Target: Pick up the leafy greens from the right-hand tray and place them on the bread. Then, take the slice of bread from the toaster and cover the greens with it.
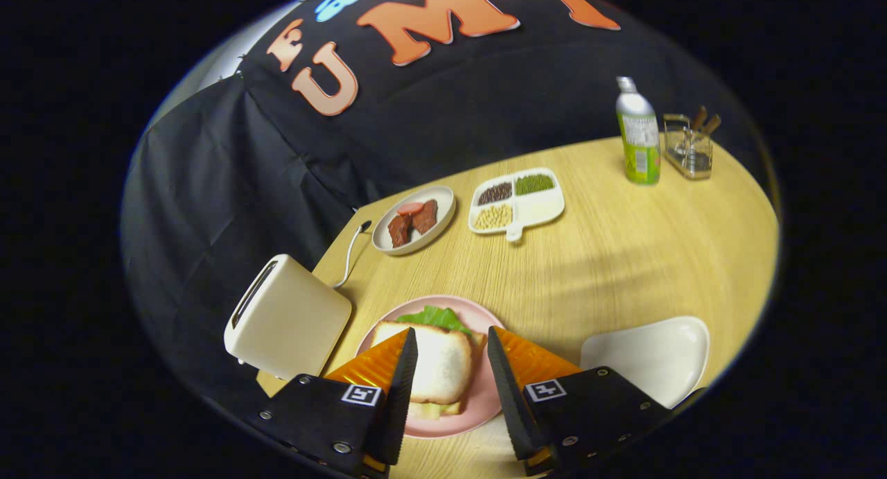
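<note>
while the gripper (452,351) hangs over the near part of the light wooden table (624,257), its two fingers stand apart, wide, holding nothing. between them sits the round pink plate (478,403), and on it a stacked sandwich: a white top slice of bread (438,362) lying flat, a ruffle of green leafy greens (436,317) poking out from under its far edge, and a pale lower slice of bread (433,410) showing at the near edge. left finger overlaps the top slice's left corner in view; touching or just above, cannot tell. right finger is clear of the bread, over the plate's right rim.

just left of the plate: cream boxy toaster (287,319), tilted in view, its long slot dark; contents of slot not readable. a white power cord (350,254) runs from behind it across the table.

right of the fingers: shallow white tray (651,358), nothing seen in it.

beyond the plate: oval grey dish (443,222) holding dark brown meat pieces (412,224) and one pinkish slice. next to it a white divided tray (547,208), four compartments: dark grains, green grains, yellowish beans, one bare.

far right corner: green-labelled bottle with silver top (639,136), upright; beside it a clear rack (687,153) holding brownish utensils.
</note>
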`<state>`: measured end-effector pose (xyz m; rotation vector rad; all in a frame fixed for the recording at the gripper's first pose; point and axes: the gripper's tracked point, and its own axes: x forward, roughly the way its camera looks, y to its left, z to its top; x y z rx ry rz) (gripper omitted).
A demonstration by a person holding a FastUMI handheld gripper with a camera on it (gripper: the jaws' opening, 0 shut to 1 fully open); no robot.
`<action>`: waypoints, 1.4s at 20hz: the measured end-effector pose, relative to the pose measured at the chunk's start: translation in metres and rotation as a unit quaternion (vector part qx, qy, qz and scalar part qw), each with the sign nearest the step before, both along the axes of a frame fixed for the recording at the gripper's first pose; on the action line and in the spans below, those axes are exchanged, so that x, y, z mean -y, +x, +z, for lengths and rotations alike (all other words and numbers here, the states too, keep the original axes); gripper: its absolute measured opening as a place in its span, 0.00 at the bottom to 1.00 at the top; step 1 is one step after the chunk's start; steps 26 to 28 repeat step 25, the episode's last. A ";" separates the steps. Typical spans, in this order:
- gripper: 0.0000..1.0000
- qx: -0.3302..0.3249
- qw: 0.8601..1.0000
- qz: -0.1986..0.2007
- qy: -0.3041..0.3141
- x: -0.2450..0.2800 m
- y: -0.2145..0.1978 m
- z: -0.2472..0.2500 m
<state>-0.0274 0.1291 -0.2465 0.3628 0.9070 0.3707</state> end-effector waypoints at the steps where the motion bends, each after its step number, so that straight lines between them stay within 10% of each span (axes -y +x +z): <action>1: 0.65 0.038 0.999 -0.004 -0.021 0.009 0.009 0.010; 8: 0.97 0.237 0.965 -0.039 -0.104 0.041 0.035 0.093; 21: 0.98 0.411 0.897 -0.100 -0.131 0.068 0.020 0.194; 28: 0.98 0.421 0.890 -0.116 -0.133 0.073 0.020 0.207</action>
